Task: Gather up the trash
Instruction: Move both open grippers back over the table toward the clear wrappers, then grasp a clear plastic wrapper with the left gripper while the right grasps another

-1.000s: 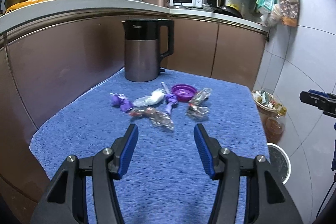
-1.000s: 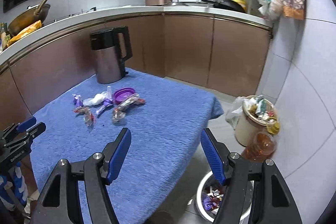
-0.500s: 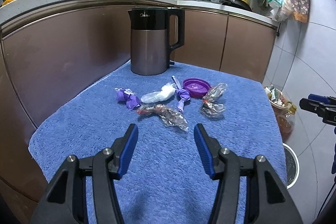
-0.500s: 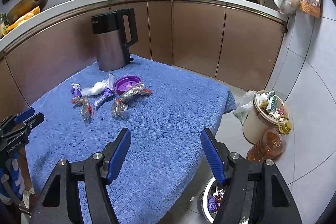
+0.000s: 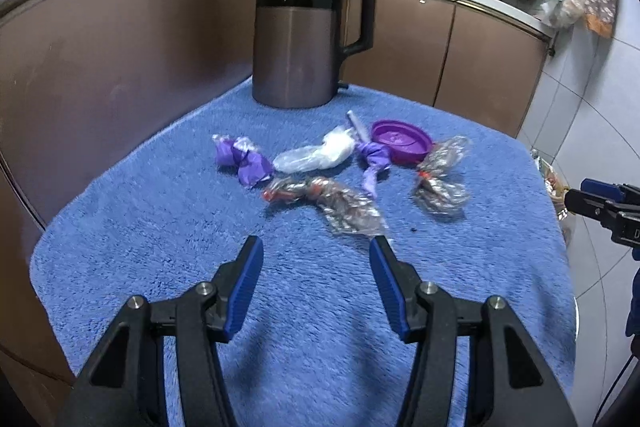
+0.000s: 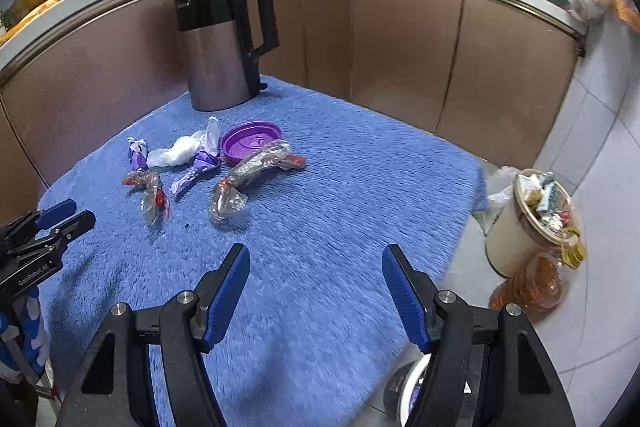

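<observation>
The left gripper point(image 5: 316, 259) has its blue fingers point(image 5: 250, 283) spread wide and holds nothing; it hangs low over the blue towel point(image 5: 160, 227) that covers the tabletop. Just past the fingertips lies a crumpled clear wrapper point(image 5: 344, 207) with red bits, very near the right finger. Behind it the other trash sits in a loose group — a purple wrapper point(image 5: 240, 161), a white plastic piece point(image 5: 316, 157), a twisted purple wrapper point(image 5: 372, 159), a purple lid point(image 5: 402, 141) and a second clear wrapper point(image 5: 438, 179). A dark kettle point(image 5: 298, 35) stands behind them near the far edge, close to the brown cabinets.

The right gripper point(image 6: 316, 267) is also wide and without load, over the bare right part of the towel, well apart from the trash. The towel's right edge point(image 6: 476, 187) drops to the tiled floor, where a full bin point(image 6: 528, 223) stands beside an amber bottle point(image 6: 532, 283) — a round white bin point(image 6: 408, 387) shows below the near edge.
</observation>
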The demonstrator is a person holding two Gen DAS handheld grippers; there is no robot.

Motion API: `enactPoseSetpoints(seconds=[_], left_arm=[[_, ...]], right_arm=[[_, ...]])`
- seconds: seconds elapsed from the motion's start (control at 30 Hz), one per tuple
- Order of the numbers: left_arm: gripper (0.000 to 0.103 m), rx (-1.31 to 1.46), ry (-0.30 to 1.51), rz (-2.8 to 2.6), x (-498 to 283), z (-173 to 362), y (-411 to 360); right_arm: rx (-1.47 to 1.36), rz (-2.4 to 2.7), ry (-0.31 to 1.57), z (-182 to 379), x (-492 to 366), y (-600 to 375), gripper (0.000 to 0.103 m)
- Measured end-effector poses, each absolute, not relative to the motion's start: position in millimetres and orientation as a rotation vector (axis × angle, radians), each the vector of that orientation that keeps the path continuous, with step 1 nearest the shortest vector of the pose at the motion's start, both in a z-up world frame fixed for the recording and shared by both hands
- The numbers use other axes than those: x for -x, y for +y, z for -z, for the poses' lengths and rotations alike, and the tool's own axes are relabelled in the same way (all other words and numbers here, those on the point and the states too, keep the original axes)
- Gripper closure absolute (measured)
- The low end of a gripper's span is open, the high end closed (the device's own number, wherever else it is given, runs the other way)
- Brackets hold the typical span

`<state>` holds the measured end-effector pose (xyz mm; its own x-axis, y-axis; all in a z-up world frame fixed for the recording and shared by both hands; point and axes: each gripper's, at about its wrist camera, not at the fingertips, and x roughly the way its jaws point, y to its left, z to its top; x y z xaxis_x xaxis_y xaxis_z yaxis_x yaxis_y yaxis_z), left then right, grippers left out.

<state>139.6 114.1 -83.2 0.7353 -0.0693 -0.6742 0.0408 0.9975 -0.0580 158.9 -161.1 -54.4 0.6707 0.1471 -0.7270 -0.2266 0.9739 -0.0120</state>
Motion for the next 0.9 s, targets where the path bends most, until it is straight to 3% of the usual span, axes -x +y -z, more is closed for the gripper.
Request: enactPoseSetpoints(seconds=[0.37, 0.7, 0.73, 0.83, 0.87, 0.9], left_arm=[[0.050, 0.182, 0.857, 0.226, -191.6, 103.9, 129.1], [0.052, 0.099, 0.926, 0.255, -224.7, 125.9, 92.6], [0.061, 0.095, 0.926, 0.251, -225.9, 128.1, 91.1], [0.085, 0.079, 0.917, 0.241, -225.6, 130.1, 90.7], [0.092, 0.088, 0.920, 0.245, -225.6, 130.9, 92.8], [0.092, 0.092, 0.920, 0.243, -225.0, 131.1, 94.0]], right_arm=[[0.100, -0.359, 0.876, 97.4, -219.0, -119.7, 0.037], [-0.005, -0.462, 0.914, 117.2, -256.7, -100.7, 0.038], [-0.006, -0.471, 0.918, 118.8, -258.3, -98.5, 0.040], [-0.006, -0.501, 0.941, 125.0, -261.7, -92.9, 0.062], [-0.007, -0.506, 0.947, 126.4, -261.9, -91.8, 0.075], [-0.006, -0.516, 0.954, 128.3, -261.9, -90.6, 0.087]])
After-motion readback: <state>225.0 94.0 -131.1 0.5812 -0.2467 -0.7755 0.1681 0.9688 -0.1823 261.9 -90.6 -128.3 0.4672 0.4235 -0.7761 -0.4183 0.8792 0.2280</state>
